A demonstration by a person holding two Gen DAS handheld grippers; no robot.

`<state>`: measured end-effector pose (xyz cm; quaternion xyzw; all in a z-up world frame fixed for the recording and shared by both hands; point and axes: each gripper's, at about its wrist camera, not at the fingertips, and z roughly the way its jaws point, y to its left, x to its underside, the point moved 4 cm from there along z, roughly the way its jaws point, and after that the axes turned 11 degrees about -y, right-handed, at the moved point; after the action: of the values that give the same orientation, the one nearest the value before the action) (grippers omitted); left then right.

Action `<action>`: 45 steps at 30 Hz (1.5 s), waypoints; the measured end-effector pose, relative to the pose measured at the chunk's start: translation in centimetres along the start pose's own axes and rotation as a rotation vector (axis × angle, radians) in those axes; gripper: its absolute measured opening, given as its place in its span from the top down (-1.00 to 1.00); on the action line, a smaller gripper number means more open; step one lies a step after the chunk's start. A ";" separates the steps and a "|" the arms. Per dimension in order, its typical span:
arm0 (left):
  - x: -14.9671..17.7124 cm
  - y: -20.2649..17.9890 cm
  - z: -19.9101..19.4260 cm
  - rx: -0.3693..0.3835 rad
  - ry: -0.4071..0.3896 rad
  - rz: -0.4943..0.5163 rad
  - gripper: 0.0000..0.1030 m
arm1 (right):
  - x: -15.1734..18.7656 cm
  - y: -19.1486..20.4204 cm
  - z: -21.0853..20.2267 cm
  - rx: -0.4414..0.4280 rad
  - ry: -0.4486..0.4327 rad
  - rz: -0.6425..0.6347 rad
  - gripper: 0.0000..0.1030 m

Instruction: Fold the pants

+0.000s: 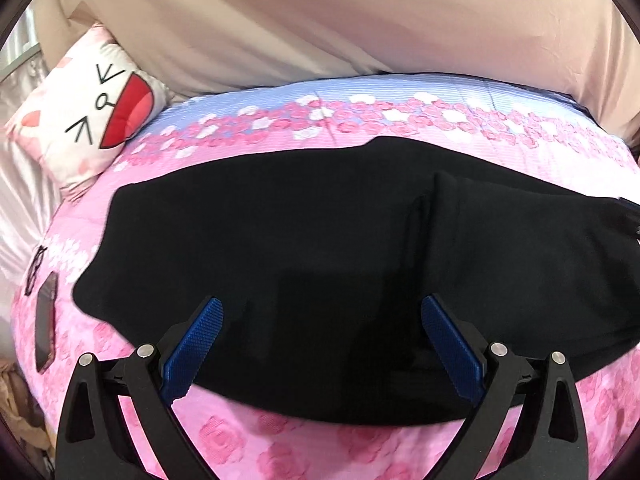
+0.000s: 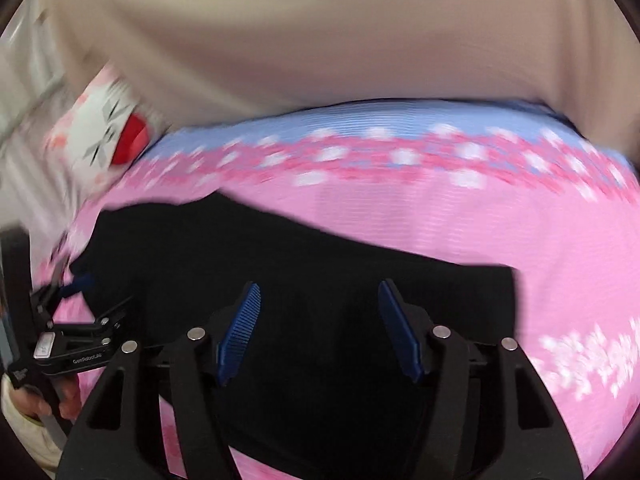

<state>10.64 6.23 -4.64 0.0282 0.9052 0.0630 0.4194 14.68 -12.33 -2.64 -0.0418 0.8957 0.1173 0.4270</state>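
Observation:
Black pants (image 1: pixel 300 248) lie flat across a pink flowered bedspread (image 1: pixel 280 440), with a folded layer on the right part. My left gripper (image 1: pixel 322 308) is open wide above the pants' near edge, its blue pads (image 1: pixel 196 352) holding nothing. In the right wrist view the pants (image 2: pixel 280 256) lie under my right gripper (image 2: pixel 320 292), which is open and empty over the cloth. The left gripper (image 2: pixel 76 288) shows at that view's left edge, held by a hand.
A white cartoon-face pillow (image 1: pixel 92 116) sits at the back left of the bed. A dark phone (image 1: pixel 45 328) lies on the bedspread at the left edge. A beige wall (image 1: pixel 360 20) rises behind the bed. The right wrist view is motion-blurred.

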 end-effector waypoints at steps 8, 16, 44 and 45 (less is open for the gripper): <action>0.6 2.8 -1.9 -0.073 -0.019 -0.013 -0.90 | 0.6 9.5 10.0 -0.014 0.108 -0.205 -0.17; 1.5 6.1 -1.2 -0.109 0.009 -0.054 -0.90 | -0.1 8.9 9.3 -0.041 0.082 -0.099 -0.18; 2.6 14.0 -0.5 -0.173 0.085 -0.359 -0.90 | 7.8 -6.8 -7.3 0.204 -0.094 0.231 -0.62; 2.9 15.5 -0.5 -0.204 0.088 -0.384 -0.90 | 7.9 -6.8 -7.5 0.214 -0.089 0.215 -0.62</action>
<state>8.37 21.85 -4.32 -0.1900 0.9004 0.0744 0.3843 5.23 -20.59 -5.37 0.1053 0.8825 0.0677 0.4534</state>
